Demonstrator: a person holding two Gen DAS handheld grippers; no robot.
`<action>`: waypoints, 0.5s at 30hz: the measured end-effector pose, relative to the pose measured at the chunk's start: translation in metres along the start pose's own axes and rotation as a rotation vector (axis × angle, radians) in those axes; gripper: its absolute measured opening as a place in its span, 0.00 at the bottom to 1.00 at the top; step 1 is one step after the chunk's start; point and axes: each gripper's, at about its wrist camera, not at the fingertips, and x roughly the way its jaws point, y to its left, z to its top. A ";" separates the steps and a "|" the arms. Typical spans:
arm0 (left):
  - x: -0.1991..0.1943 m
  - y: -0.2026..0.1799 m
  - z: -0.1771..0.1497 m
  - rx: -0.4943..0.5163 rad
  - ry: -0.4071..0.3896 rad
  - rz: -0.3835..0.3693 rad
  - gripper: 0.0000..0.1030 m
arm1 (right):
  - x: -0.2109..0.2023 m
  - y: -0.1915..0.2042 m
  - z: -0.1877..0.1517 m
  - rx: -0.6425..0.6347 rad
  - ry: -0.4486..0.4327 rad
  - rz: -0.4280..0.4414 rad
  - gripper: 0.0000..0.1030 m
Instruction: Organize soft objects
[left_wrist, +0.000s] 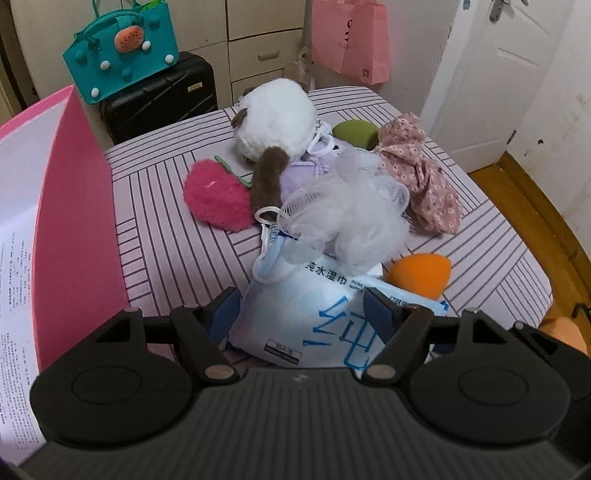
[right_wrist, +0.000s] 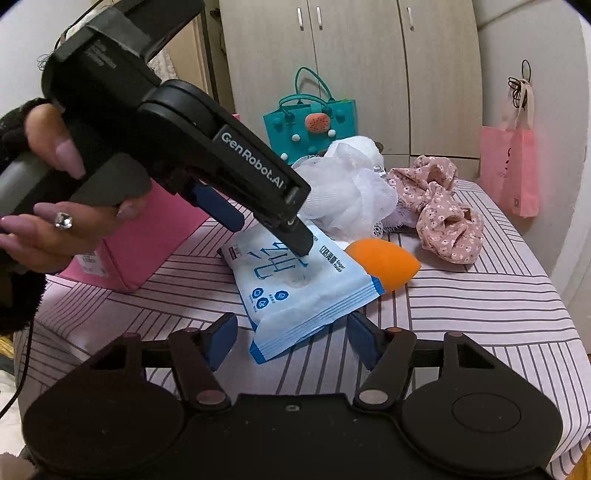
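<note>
A pale blue wet wipes pack (left_wrist: 295, 317) (right_wrist: 295, 284) lies on the striped cloth (right_wrist: 480, 314). My left gripper (left_wrist: 303, 314) (right_wrist: 267, 236) is shut on its far end, with the pads against both sides. Around the pack's near end stands my right gripper (right_wrist: 292, 339), open, with a small gap at its left pad. A white mesh pouf (left_wrist: 347, 225) (right_wrist: 343, 188) and a face mask (left_wrist: 269, 258) rest on the pack's far part. Beside it lies an orange sponge (left_wrist: 421, 275) (right_wrist: 384, 264). Further back are a pink fuzzy plush (left_wrist: 216, 197), a white plush toy (left_wrist: 273, 118), a green sponge (left_wrist: 354, 133) and a floral cloth (left_wrist: 424, 181) (right_wrist: 443, 214).
A pink box (left_wrist: 74, 203) (right_wrist: 147, 240) stands open at the left edge of the striped surface. Behind it are a teal bag (left_wrist: 122, 48) on a black suitcase (left_wrist: 162, 99). A pink paper bag (left_wrist: 351, 37) hangs at the back, and a white door (left_wrist: 491, 74) is at the right.
</note>
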 end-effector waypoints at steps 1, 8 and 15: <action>0.002 0.002 0.000 -0.011 0.002 -0.007 0.74 | 0.000 0.000 0.000 0.001 0.000 0.000 0.65; 0.011 0.016 -0.002 -0.098 0.022 -0.068 0.83 | 0.000 -0.003 0.000 0.011 -0.004 -0.005 0.57; 0.015 0.019 -0.006 -0.119 0.028 -0.104 0.89 | 0.001 -0.002 0.002 0.017 -0.002 -0.005 0.52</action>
